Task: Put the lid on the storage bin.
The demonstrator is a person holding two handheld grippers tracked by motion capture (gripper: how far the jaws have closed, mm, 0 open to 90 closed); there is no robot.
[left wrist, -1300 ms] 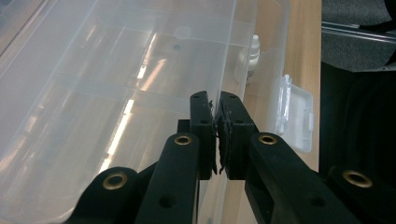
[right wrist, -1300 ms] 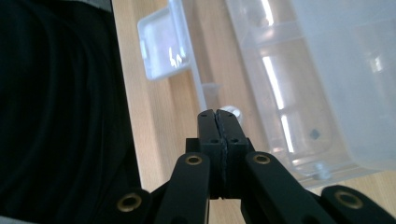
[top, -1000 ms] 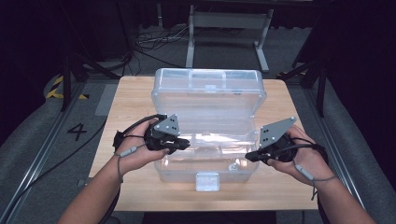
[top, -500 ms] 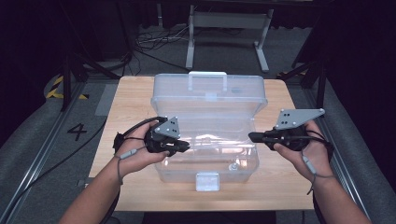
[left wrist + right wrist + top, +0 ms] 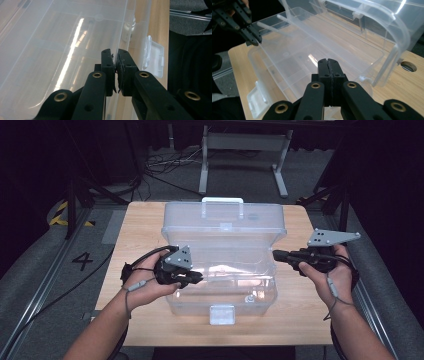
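- One table (image 5: 145,227) carries our work.
- One clear box (image 5: 222,287) sits mid-table, its one lid (image 5: 224,227) raised at the back.
- Our left tool (image 5: 196,278) pinches the box's left wall, likely steadying it.
- Our right tool (image 5: 276,255), pressed together on nothing, hovers beside the lid's right end.

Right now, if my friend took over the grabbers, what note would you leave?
Left gripper: shut on the clear box's left wall, steadying it.
Right gripper: shut, holding nothing, at the box's right end.
Box: on the wooden table, lid standing upright at the back, front latch hanging loose.
Done: the box is open.
Left: probably whatever goes in or comes out; the inside looks bare.
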